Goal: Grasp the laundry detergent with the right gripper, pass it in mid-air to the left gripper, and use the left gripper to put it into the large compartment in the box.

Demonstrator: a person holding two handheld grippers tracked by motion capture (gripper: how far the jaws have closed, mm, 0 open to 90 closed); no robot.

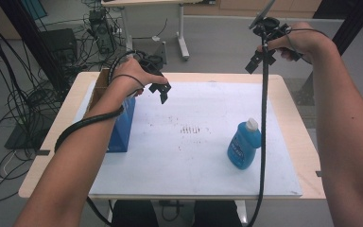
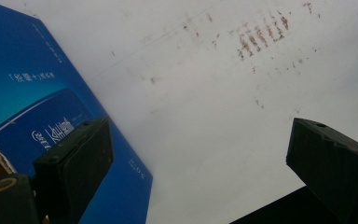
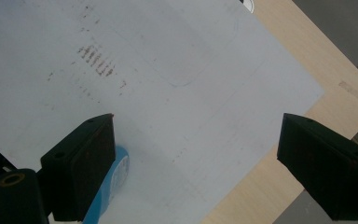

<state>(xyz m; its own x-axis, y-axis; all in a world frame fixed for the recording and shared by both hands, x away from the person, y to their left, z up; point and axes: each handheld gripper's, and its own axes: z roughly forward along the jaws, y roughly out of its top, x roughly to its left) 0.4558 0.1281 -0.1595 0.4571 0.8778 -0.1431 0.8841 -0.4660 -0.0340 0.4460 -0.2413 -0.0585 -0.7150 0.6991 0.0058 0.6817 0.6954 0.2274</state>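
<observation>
Light: even, soft indoor light, fairly bright; no single source to be made out
Glare: the white mat [image 1: 194, 156] is pale and washed out in the left gripper view
Shadows: faint, soft-edged, beside the blue bottle [image 1: 244, 145] and blue box [image 1: 121, 127]
Focus: high view slightly soft overall; near jaws blurred in both gripper views
Distortion: table edges splay outward in the high view

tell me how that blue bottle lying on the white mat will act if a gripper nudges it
The blue bottle lies on its side on the white mat, so its rounded body would probably roll or pivot rather than tip. It looks like smooth plastic, so the fingers may slip. It probably flexes slightly under a squeeze; how full it is cannot be seen.
</observation>
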